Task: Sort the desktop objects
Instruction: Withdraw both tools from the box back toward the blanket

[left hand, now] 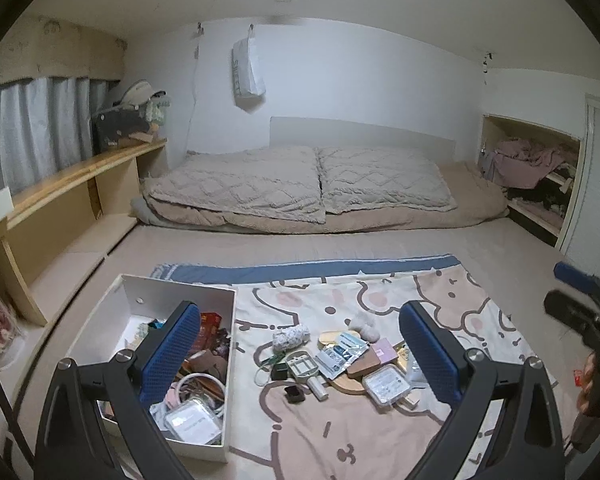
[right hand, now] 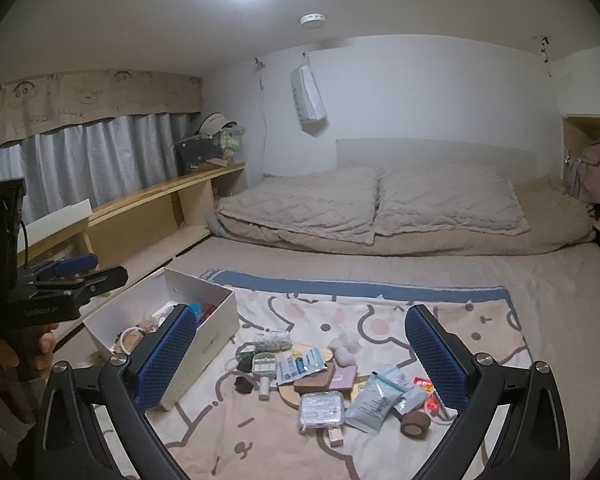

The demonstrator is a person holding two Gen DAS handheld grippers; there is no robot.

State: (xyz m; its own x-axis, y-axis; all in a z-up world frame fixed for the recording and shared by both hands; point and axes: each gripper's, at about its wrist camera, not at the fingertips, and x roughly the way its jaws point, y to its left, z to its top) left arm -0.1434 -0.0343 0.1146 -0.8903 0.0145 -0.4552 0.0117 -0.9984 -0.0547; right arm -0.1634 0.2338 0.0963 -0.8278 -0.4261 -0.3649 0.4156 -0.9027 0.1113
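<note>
In the left wrist view, the left gripper (left hand: 300, 354) is hovering with jaws spread and empty; the box (left hand: 180, 294) is sitting at eight o'clock, the clutter (left hand: 340, 360) dead centre on the blanket (left hand: 440, 296).

In the right wrist view, the right gripper (right hand: 300, 354) is likewise gaping, empty, the pouch (right hand: 370, 402) lying at six o'clock. Overlapping items are risking a double grab.

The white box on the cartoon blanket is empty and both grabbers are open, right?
Not quite. The white rectangular box on the cartoon-print blanket already holds cables and small items, as the left wrist view shows. Both grabbers, left and right, are open.
</note>
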